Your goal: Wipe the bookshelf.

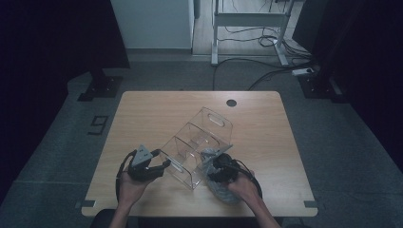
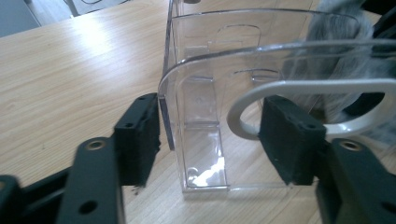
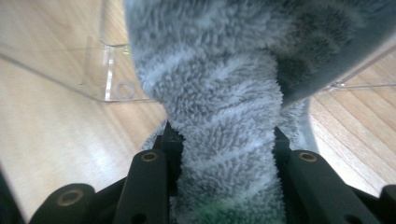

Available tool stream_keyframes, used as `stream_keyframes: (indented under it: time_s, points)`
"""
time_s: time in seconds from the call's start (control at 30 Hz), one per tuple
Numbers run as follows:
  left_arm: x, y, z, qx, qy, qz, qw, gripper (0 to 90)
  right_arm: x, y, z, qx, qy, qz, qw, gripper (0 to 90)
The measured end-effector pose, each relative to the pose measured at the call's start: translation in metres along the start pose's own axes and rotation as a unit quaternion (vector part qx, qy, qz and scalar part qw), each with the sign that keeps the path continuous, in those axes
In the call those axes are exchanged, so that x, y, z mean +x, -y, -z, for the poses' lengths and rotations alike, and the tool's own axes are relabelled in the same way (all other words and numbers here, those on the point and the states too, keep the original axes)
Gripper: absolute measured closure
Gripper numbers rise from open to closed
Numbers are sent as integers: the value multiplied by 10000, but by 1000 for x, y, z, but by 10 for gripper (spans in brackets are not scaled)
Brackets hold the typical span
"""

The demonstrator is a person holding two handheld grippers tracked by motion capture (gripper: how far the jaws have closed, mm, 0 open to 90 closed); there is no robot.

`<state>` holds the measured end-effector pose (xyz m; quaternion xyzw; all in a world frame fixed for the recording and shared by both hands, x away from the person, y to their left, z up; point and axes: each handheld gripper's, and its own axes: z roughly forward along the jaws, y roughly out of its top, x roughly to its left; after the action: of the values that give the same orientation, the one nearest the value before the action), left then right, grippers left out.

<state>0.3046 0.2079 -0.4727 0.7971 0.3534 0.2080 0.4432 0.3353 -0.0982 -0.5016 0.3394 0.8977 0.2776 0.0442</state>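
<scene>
A clear acrylic organiser box (image 1: 197, 142) with several compartments lies slantwise on the wooden table (image 1: 142, 114). My left gripper (image 1: 164, 164) is at its near left end. In the left gripper view the jaws (image 2: 215, 135) stand open astride the box's end wall (image 2: 201, 93), beside the pale rim of its handle slot (image 2: 299, 86); the pads do not press on it. My right gripper (image 1: 219, 167) is shut on a grey fuzzy cloth (image 1: 223, 190) at the box's near right side. That cloth (image 3: 219, 93) bulges up between the pads (image 3: 226, 140), with the box's edge (image 3: 107, 70) behind.
A round cable hole (image 1: 231, 102) sits near the table's far edge. Bare wood lies left and right of the box. Beyond the table stand a white desk frame (image 1: 247, 19), floor cables (image 1: 266, 71) and dark stand bases (image 1: 100, 88).
</scene>
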Motion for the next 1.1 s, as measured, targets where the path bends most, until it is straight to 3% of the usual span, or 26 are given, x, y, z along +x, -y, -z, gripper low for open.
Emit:
stream_keyframes:
  time_s: [0.2, 0.53, 0.83, 1.1]
  points:
    - [1, 5, 7, 116, 143, 14, 9998, 222, 4, -4, 27, -157, -72, 30, 9998, 629]
    - [7, 20, 11, 460, 318, 145, 9983, 128, 12, -24, 64, -346, -234, 159, 9990, 620]
    - [9, 41, 7, 938, 125, -25, 9955, 0, 21, -59, 90, -489, -358, 348, 9976, 618]
    - [16, 57, 4, 1236, 30, -6, 9923, 0, 35, -96, 92, -499, -551, 513, 9959, 615]
